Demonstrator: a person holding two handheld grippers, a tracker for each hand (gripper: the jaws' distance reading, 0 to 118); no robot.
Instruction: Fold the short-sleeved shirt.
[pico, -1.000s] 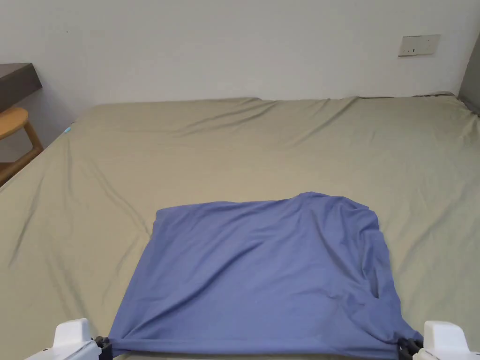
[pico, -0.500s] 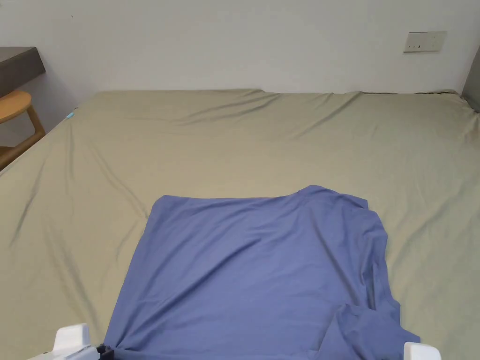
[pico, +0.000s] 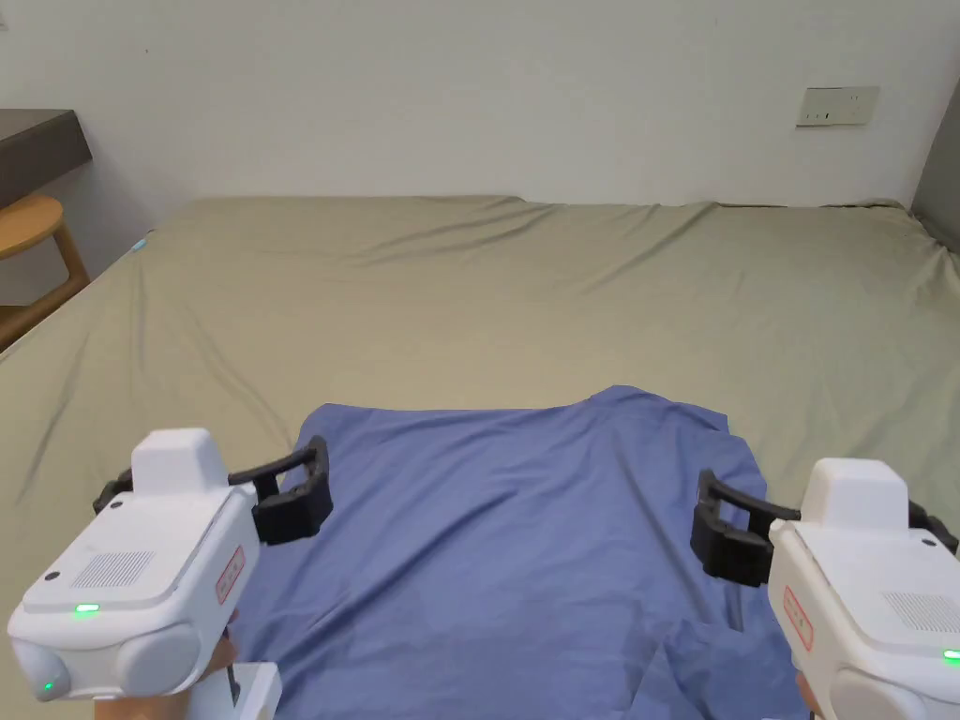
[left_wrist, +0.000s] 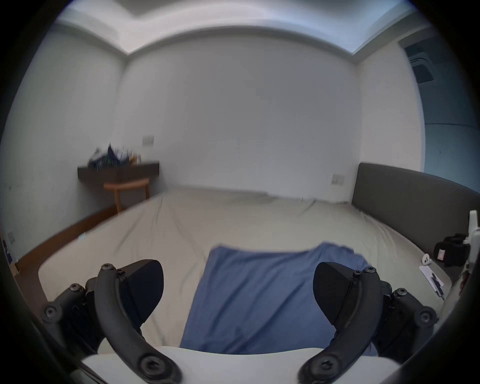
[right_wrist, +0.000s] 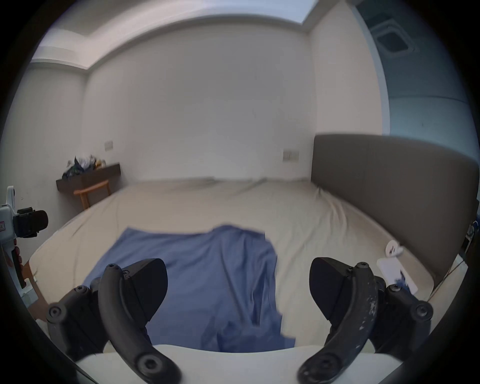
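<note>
1. Right now my left gripper (pico: 211, 497) hangs above the left edge of the blue short-sleeved shirt (pico: 525, 544), its jaws spread wide with nothing between them.
2. In the left gripper view, that gripper (left_wrist: 239, 285) frames the shirt (left_wrist: 259, 298) and the bed beyond it through the gap between its jaws.
3. My right gripper (pico: 825, 534) hangs over the shirt's right edge, also gaping open and gripping nothing.
4. From the right gripper view, the right gripper (right_wrist: 239, 283) looks down on the shirt (right_wrist: 207, 272), with bunched folds along the cloth's near right side.
5. The shirt lies spread on the near part of the beige bed sheet (pico: 525, 291), mostly flat, with a rumpled flap at its near right corner.
6. I see a grey headboard (right_wrist: 389, 187) on the right, and a wooden stool (pico: 33, 244) beneath a dark shelf (pico: 37, 150) on the left.
</note>
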